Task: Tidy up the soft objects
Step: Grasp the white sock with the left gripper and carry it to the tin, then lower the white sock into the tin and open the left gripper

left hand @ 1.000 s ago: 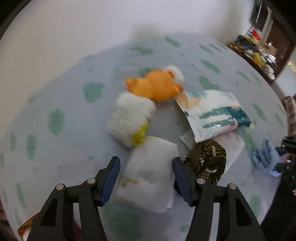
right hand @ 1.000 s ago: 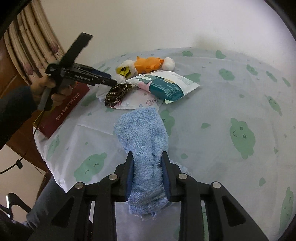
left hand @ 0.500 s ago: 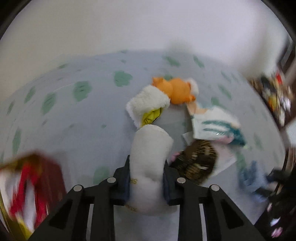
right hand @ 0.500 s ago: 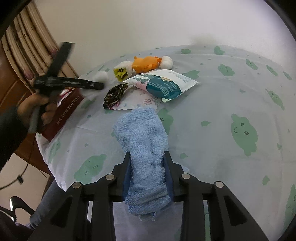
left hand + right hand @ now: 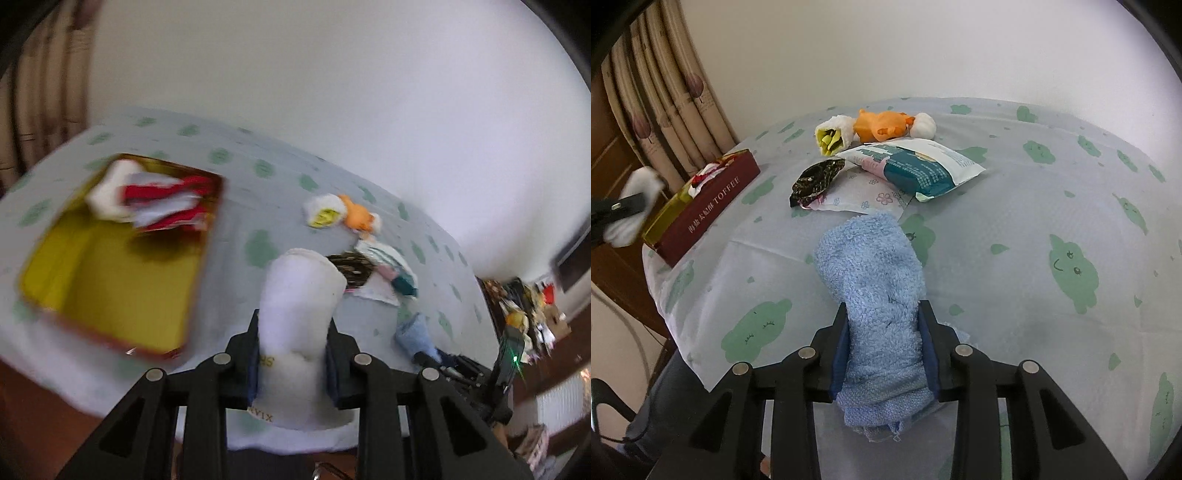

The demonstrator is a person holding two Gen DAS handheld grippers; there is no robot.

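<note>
My left gripper is shut on a white folded towel, held in the air to the right of an open red tin box with a yellow inside and red and white cloth at its far end. My right gripper is shut on a blue terry towel that rests on the bedsheet. The left gripper with the white towel also shows in the right wrist view, beside the red tin.
On the cloud-print sheet lie a white and yellow fluffy item, an orange plush toy, a teal and white packet, a dark patterned cloth and a flowered flat pack. Curtains hang at left.
My left gripper closed on the white towel, lifted it and swung left toward the red tin. My right gripper kept its hold on the blue towel and barely moved.
</note>
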